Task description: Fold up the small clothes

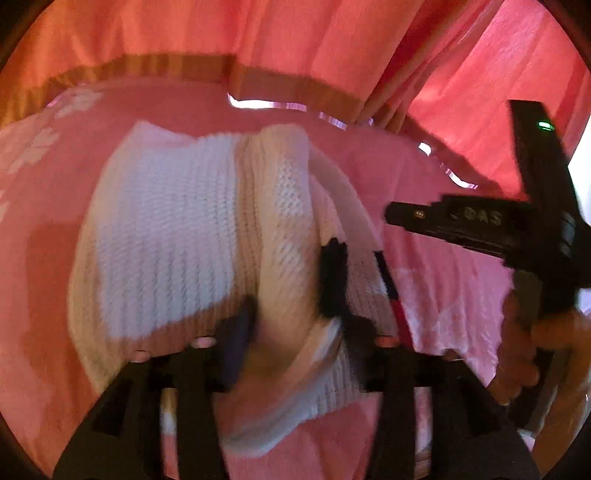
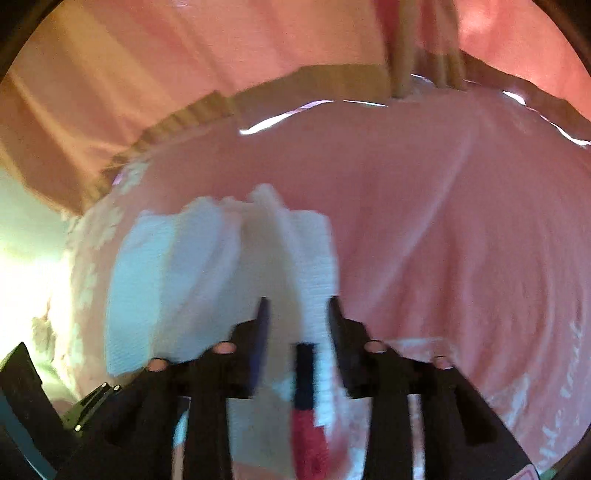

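A white knitted garment (image 1: 166, 229) lies bunched on a pink sheet, with a navy and red stripe (image 1: 388, 280) at its near edge. My left gripper (image 1: 290, 295) hovers over its folded middle, jaws apart, a ridge of knit under the gap and neither pad pressing it. In the right wrist view the same garment (image 2: 147, 288) spreads to the left, and my right gripper (image 2: 299, 306) stands open over its right edge, above the stripe (image 2: 306, 406). The right gripper (image 1: 391, 216) also shows side-on at the right, held by a hand (image 1: 532, 339). Both views are motion-blurred.
The pink sheet (image 2: 443, 240) with white flower prints covers the whole surface. A wooden rail (image 1: 166, 66) runs along the far edge, with pink curtains (image 1: 295, 29) behind it. Part of the left gripper's body (image 2: 22, 384) shows at lower left.
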Tool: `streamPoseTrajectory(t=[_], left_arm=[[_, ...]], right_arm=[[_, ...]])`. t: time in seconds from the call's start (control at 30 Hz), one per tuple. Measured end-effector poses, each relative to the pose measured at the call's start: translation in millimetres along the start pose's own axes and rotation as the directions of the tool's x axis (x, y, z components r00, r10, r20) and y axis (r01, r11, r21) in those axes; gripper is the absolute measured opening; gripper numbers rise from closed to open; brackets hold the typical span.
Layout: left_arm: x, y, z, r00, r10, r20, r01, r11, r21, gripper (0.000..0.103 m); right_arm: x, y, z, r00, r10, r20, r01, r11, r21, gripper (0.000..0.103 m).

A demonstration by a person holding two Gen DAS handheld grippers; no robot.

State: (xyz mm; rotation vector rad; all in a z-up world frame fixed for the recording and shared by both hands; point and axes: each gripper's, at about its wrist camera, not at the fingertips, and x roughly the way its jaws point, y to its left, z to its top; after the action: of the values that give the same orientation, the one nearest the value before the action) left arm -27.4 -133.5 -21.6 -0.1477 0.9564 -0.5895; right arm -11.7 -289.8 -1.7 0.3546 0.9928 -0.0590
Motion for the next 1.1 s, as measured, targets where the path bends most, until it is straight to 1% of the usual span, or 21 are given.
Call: streamPoseTrajectory(t=[0.03, 0.1, 0.17, 0.27, 0.3, 0.33, 0.37, 0.4, 0.43, 0.5, 0.6, 0.67, 0.7, 0.8, 0.87, 0.9, 0.93, 0.97, 1.0, 1.03, 1.1], left_arm=[[-9.7, 0.5, -3.6, 1.0, -0.012, 0.024, 0.012, 1.0, -0.014, 0.073], [-30.0, 6.1, -14.2, 0.996, -0.02, 0.088, 0.023, 0.999, -0.028, 0.078], [-34.3, 6.5, -23.1, 0.992, -0.007, 0.123, 0.007, 1.0, -0.006, 0.078], [-28.4, 1.0, -33.3, 0.993, 0.015, 0.115, -0.02, 0.999, 0.048, 0.077], [-23.9, -3.3, -36.7, 0.993, 0.013, 0.116, -0.022, 0.997, 0.072, 0.071], [-20.4, -8.3, -39.3, 0.994, 0.011, 0.11, -0.022, 0.995, 0.098, 0.055], [-13.5, -13.6, -37.8, 0.995, 0.008, 0.097, -0.02, 0.992, 0.121, 0.045], [-7.1, -18.8, -37.4, 0.997, 0.009, 0.071, -0.02, 0.99, 0.141, 0.022], [-2.3, -22.8, -34.8, 0.998, 0.027, 0.053, -0.035, 0.988, 0.151, 0.015], [-6.8, -26.4, -30.5, 0.998, 0.017, 0.057, -0.025, 0.99, 0.142, 0.012], [-32.2, -37.5, -22.4, 0.995, -0.042, 0.095, 0.029, 0.989, 0.142, 0.012], [-35.3, -47.2, -20.5, 0.994, -0.074, 0.081, 0.062, 0.988, 0.144, 0.012], [-29.5, -52.9, -21.1, 0.995, -0.082, 0.061, 0.073, 0.987, 0.143, 0.012], [12.4, -61.4, -31.2, 0.999, -0.042, -0.033, 0.046, 0.99, 0.135, 0.018], [26.8, -57.9, -39.6, 0.996, -0.02, -0.091, 0.03, 0.994, 0.106, 0.018], [17.8, -52.3, -42.5, 0.996, -0.052, -0.077, 0.058, 0.995, 0.082, 0.026], [5.9, -46.1, -43.6, 0.996, -0.071, -0.055, 0.075, 0.995, 0.067, 0.047], [-8.3, -38.6, -43.8, 0.997, -0.076, -0.031, 0.077, 0.996, 0.053, 0.059], [-30.0, -26.1, -44.1, 0.996, -0.088, 0.02, 0.087, 0.995, 0.04, 0.073], [-45.1, -16.7, -44.6, 0.995, -0.076, 0.062, 0.074, 0.997, 0.039, 0.078], [-68.2, 4.9, -47.7, 0.994, 0.001, 0.112, -0.008, 0.998, 0.062, 0.08]], right_arm=[[0.7, 7.6, -0.2, 1.0, 0.024, -0.005, -0.025, 1.0, -0.014, 0.051], [8.1, 19.8, 3.2, 0.996, 0.078, -0.033, -0.079, 0.997, -0.018, 0.055], [24.0, 28.1, 5.1, 0.986, 0.145, -0.081, -0.145, 0.989, 0.008, 0.056], [47.4, 33.8, 6.5, 0.979, 0.159, -0.125, -0.155, 0.987, 0.042, 0.058], [58.0, 34.4, 6.1, 0.975, 0.165, -0.147, -0.158, 0.986, 0.058, 0.058], [69.5, 34.7, 6.0, 0.971, 0.174, -0.164, -0.163, 0.983, 0.078, 0.057], [72.0, 34.6, 5.0, 0.97, 0.179, -0.163, -0.167, 0.982, 0.084, 0.049], [71.7, 35.0, 4.5, 0.967, 0.203, -0.151, -0.192, 0.978, 0.083, 0.022], [67.6, 37.8, 5.4, 0.966, 0.218, -0.141, -0.208, 0.975, 0.082, 0.022], [40.9, 46.8, 10.2, 0.974, 0.215, -0.068, -0.213, 0.976, 0.032, 0.02], [-8.9, 50.4, 15.0, 0.971, 0.237, 0.042, -0.236, 0.971, -0.029, 0.019], [-24.4, 44.4, 13.2, 0.981, 0.177, 0.076, -0.172, 0.983, -0.068, 0.02], [-19.6, 34.2, 11.0, 0.99, 0.126, 0.061, -0.122, 0.991, -0.06, 0.02], [28.6, 1.8, 2.1, 0.996, 0.02, -0.093, -0.02, 1.0, -0.008, 0.024], [40.7, -10.1, -2.3, 0.993, 0.025, -0.112, -0.023, 1.0, 0.02, 0.026], [29.9, -10.3, -1.8, 0.994, 0.045, -0.096, -0.042, 0.999, 0.034, 0.027], [15.9, -5.7, -2.0, 0.997, 0.047, -0.067, -0.046, 0.999, 0.021, 0.033], [-1.5, -0.8, -4.0, 0.999, 0.037, -0.029, -0.037, 0.999, -0.008, 0.034], [-22.0, 4.6, -10.9, 1.0, 0.017, 0.011, -0.016, 0.999, -0.049, 0.041], [-34.4, 8.7, -17.2, 0.999, 0.018, 0.027, -0.016, 0.998, -0.067, 0.047], [-51.5, 12.7, -37.3, 0.999, 0.044, 0.023, -0.042, 0.996, -0.081, 0.048]])
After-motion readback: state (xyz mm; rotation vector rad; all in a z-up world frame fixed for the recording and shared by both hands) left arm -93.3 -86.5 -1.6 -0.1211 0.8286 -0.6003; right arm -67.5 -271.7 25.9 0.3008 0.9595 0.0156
